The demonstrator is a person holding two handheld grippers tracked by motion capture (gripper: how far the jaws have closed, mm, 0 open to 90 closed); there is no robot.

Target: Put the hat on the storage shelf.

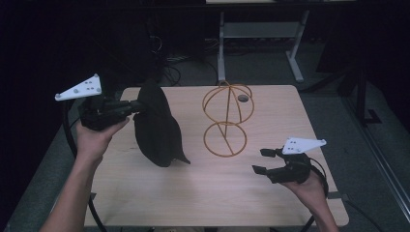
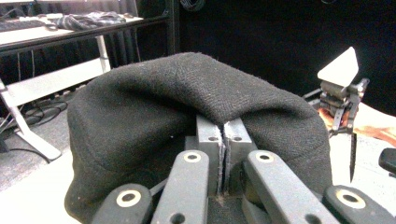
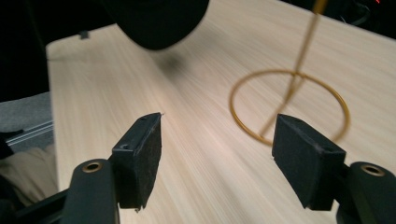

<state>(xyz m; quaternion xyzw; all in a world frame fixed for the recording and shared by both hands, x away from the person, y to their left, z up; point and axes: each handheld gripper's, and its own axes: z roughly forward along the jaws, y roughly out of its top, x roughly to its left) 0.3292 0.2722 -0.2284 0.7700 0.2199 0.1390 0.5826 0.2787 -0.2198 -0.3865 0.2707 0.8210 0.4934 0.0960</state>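
High view | left tool (image 1: 137,106) clamps black hat (image 1: 157,126) | right tool (image 1: 261,160) jaws apart | no writing readable

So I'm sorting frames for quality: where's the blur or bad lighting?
High view: dark room, lit table, black hat loses detail. Left gripper view: sharp hat, pinched by the left gripper. Right gripper view: gold wire stand and tabletop streaked with blur.

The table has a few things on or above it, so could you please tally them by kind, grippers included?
Black hat: 1
Gold wire stand: 1
Grippers: 2, the left gripper shut on the hat, the right gripper open
Total: 4
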